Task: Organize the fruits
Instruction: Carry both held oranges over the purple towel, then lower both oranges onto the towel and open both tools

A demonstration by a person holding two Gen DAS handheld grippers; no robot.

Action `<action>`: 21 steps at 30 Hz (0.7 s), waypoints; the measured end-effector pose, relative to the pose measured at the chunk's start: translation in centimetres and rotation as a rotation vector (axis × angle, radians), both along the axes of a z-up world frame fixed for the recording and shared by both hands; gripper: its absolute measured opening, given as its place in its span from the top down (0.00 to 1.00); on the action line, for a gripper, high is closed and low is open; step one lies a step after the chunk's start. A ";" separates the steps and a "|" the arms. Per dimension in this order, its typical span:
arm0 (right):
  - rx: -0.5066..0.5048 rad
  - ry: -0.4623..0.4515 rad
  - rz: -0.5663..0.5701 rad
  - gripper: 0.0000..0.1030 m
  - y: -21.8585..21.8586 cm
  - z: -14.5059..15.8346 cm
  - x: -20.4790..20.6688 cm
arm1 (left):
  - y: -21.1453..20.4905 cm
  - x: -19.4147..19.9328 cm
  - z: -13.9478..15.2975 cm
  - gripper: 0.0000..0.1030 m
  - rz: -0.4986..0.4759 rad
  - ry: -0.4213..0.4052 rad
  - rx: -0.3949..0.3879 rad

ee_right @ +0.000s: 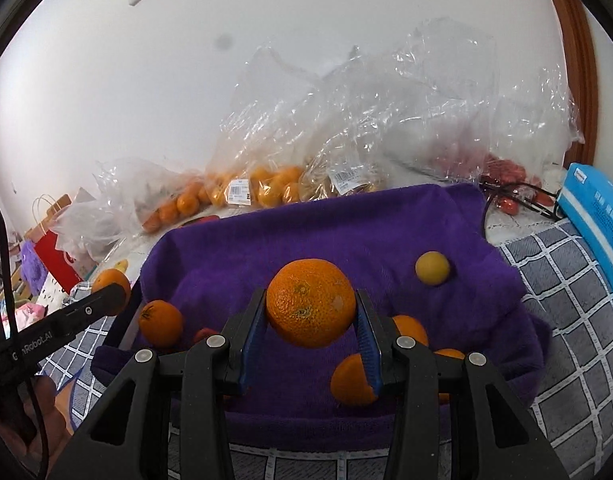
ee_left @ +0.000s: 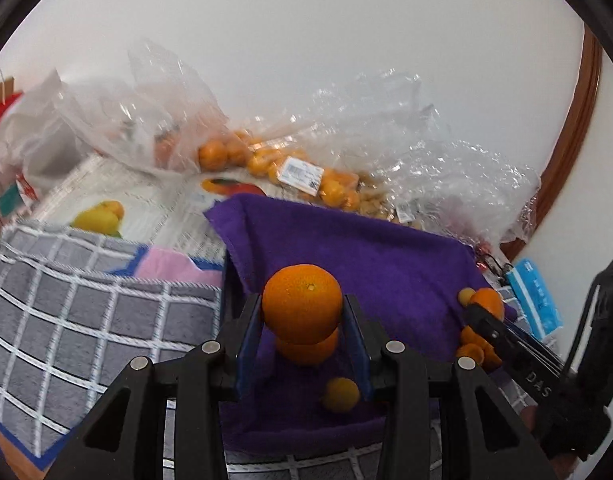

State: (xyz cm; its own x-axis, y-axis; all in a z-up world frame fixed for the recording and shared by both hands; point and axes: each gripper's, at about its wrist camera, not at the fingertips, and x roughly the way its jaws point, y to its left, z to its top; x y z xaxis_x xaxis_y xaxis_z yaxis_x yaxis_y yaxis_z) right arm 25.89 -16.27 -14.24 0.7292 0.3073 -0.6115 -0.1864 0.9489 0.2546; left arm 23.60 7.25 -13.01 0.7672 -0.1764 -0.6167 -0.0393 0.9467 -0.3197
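Now both grippers' fingers clamp oranges: left gripper (ee_left: pixel 302 316), right gripper (ee_right: pixel 311 312); purple towel (ee_right: pixel 346 240) below, white wall (ee_right: pixel 266 60) behind.

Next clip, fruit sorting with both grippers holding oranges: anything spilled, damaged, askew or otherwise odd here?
Nothing is spilled or damaged. The left gripper and right gripper each clamp an orange above the purple towel. One small yellow fruit lies among the oranges there, the only mismatch.
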 end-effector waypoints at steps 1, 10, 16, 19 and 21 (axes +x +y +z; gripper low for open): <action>0.001 -0.001 -0.002 0.59 0.1 -0.1 0.0 | 0.0 0.2 -0.3 0.63 -0.014 0.014 -0.023; -0.040 -0.013 0.027 0.59 1.2 -0.4 0.1 | -0.1 0.4 -0.9 0.63 -0.039 0.019 -0.050; -0.067 -0.034 0.041 0.59 1.7 -0.2 -0.4 | 0.3 0.5 -0.9 0.63 -0.072 0.008 -0.134; -0.082 -0.038 0.055 0.59 2.1 -0.2 -0.6 | 0.3 0.7 -1.1 0.63 -0.074 0.022 -0.146; -0.094 -0.026 0.064 0.59 2.3 -0.5 -0.5 | 0.1 0.7 -1.1 0.63 -0.079 0.022 -0.136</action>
